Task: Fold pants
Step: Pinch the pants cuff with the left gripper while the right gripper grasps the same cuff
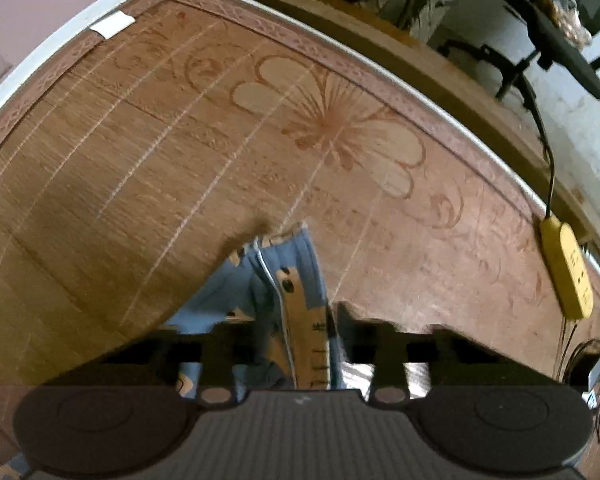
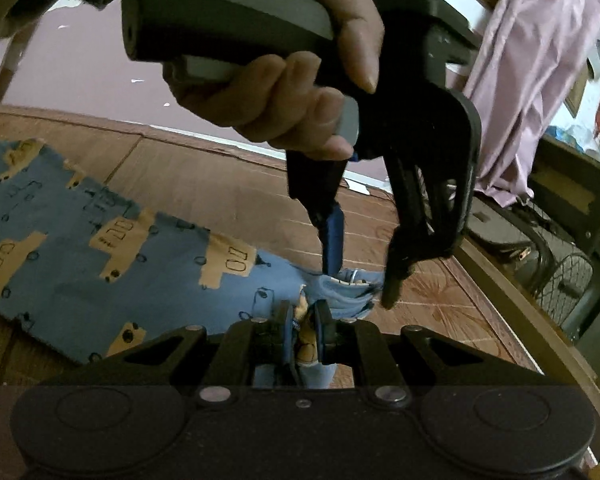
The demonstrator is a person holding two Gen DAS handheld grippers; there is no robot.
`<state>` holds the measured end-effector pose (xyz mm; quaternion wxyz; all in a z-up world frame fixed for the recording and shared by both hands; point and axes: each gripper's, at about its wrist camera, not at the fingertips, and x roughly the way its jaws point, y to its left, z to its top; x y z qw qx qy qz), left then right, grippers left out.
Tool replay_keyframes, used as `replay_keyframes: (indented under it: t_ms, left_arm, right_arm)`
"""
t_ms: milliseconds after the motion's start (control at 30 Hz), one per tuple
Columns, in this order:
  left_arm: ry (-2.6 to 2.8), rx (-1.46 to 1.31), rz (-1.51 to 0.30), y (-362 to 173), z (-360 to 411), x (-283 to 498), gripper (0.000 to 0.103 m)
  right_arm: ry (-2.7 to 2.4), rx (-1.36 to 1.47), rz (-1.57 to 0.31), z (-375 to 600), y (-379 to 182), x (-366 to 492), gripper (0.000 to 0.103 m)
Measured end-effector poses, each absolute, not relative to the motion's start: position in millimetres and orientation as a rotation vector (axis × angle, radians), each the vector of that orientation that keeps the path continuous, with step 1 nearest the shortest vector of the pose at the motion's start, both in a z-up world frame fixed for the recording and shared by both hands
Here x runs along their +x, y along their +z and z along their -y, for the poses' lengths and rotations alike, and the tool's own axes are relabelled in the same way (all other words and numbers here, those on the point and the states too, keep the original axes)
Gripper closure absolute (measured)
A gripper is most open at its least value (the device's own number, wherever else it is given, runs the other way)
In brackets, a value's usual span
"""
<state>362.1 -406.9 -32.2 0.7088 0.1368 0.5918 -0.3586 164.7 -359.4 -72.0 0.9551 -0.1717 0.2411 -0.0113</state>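
Observation:
The pants [image 2: 100, 248] are blue with tan truck prints and lie spread to the left on the brown woven mat [image 2: 228, 200]. My right gripper [image 2: 303, 320] is shut on a bunched edge of the pants. My left gripper [image 2: 358, 280] is seen from outside in the right wrist view, held by a hand, its jaws open wide over the same bunched end, one blue fingertip [image 2: 334, 240] touching the fabric. In the left wrist view the pants [image 1: 276, 280] sit between the spread fingers of the left gripper [image 1: 284, 332].
A yellow power strip [image 1: 566, 264] with a black cable lies on the mat's right edge. A wooden bed rail [image 1: 440, 68] runs beyond the mat. A pink curtain [image 2: 536, 60], a wire fan [image 2: 560, 280] and a black chair [image 1: 560, 12] stand nearby.

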Motion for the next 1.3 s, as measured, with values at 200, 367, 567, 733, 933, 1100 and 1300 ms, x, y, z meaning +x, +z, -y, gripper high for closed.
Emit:
replay_keyframes:
  t_ms: [200,367,567,733,933,1100,1300]
  left_arm:
    - [-0.798,0.259,-1.340,-34.6,402.6,362.6,0.075]
    - [-0.792,0.316,-1.298,-30.4,410.1,358.2,0.053]
    - [-0.763,0.397,-1.288,-36.5,416.9,347.9,0.094]
    - [-0.783,0.279,-1.287,-32.9,398.5,353.2,0.096]
    - [-0.776,0.076,-1.348,-35.3,372.7,367.7,0.096]
    - [-0.773,0.020,-1.348,-31.7,362.9,368.2,0.096]
    - [-0.792,-0.079,-1.295,-11.6,333.8,362.4,0.096]
  right_arm:
    - [-0.016,-0.367,-0.491,355.5,-72.0,164.3,0.091]
    - [-0.008,-0.374,-0.496,353.6,-72.8,164.7,0.091]
    - [0.002,-0.373,-0.497,353.5,-73.0,164.2,0.091]
    - [-0.027,-0.320,-0.505,360.2,-69.0,159.0,0.077]
    - [-0.072,-0.238,-0.535,369.1,-69.6,160.7,0.057]
    - [-0.065,-0.175,-0.518,371.9,-70.2,165.3,0.062]
    - [-0.051,-0.121,-0.428,373.7,-55.6,154.0,0.088]
